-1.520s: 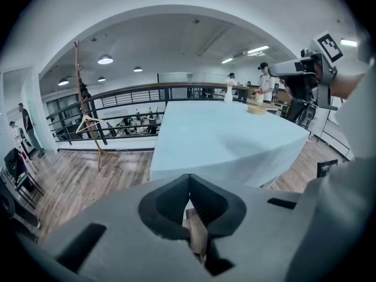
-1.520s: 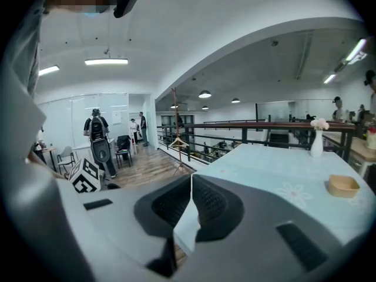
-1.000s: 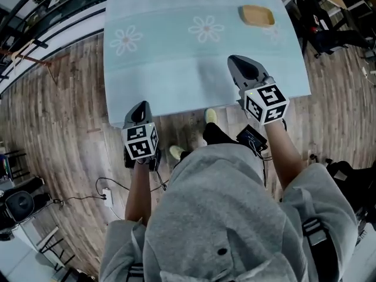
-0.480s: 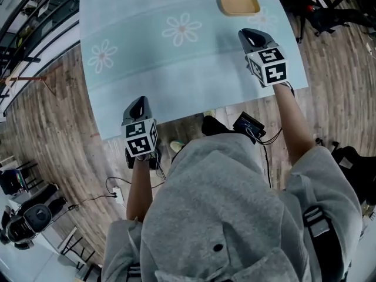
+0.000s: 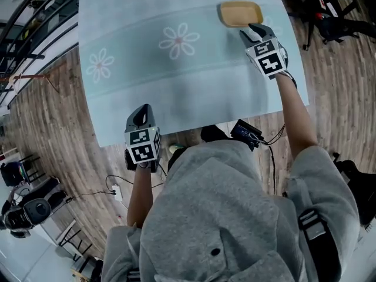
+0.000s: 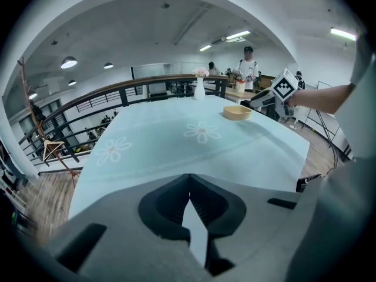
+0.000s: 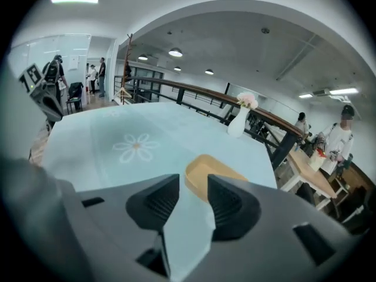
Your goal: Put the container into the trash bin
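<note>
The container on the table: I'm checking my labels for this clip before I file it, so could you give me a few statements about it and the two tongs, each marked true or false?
1. The container lies on the table. True.
2. The right tongs grip the container. False: their jaws are opening with nothing between them, and the container lies just beyond their tips.
3. The left tongs are shut and empty. True.
4. The left tongs are beside the container. False: they are at the table's near edge, well apart from it.
5. The container looks empty. True.
</note>
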`<state>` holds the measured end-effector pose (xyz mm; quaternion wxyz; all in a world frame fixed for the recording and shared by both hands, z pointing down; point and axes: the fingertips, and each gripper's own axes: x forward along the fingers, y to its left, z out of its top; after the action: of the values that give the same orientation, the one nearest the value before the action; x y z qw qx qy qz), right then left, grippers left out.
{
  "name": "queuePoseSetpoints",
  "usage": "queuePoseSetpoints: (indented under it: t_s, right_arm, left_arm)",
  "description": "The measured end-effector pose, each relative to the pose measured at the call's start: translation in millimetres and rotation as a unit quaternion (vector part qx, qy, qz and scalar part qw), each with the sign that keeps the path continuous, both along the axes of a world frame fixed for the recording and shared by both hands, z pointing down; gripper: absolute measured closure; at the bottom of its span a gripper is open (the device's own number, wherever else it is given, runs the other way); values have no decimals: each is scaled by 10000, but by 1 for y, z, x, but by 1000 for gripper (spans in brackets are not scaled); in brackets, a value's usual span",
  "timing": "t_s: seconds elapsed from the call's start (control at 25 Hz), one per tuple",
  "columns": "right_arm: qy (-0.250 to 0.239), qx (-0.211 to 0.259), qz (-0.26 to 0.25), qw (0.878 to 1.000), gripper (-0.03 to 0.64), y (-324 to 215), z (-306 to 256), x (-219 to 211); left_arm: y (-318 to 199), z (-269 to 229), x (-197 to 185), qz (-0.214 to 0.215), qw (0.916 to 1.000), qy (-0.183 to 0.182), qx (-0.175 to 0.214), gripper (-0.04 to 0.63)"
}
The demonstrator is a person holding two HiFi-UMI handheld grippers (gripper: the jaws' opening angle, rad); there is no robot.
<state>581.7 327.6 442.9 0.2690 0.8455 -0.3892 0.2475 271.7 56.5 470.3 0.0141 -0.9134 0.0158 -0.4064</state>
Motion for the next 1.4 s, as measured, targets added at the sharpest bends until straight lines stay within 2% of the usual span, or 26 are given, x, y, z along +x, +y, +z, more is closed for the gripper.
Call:
queuePoseSetpoints:
  t_s: [0.28, 0.48, 0.56, 0.8, 0.88, 1.08, 1.4]
  right_arm:
    - [169, -1066, -637, 9921, 480, -9, 45, 24]
    - [81, -1576, -906, 9833, 482, -13, 71, 37]
    - [126, -1863, -1038, 9769, 483, -11, 82, 41]
    - [290, -2597, -1605, 9518, 572, -15, 96, 30]
    - [344, -2685, -1701, 9475, 575, -20, 94, 23]
    - [312, -2465, -1724, 9532, 578, -35, 76, -1]
    - [431, -2444, -1888, 9502, 578, -61, 58, -49]
  left_arm:
    - [8, 3, -1, 79, 9997, -184, 128, 575]
    - [15, 8, -3, 102, 9996, -257, 91, 575]
    - [21, 12, -3, 140, 9995, -267, 84, 575]
    - [23, 13, -7, 117, 9996, -235, 72, 575]
    - [20, 14, -11, 68, 9998, -197, 55, 575]
    - [9, 12, -23, 27, 10000, -67, 2, 575]
    - [-13, -3, -57, -108, 9998, 190, -30, 575]
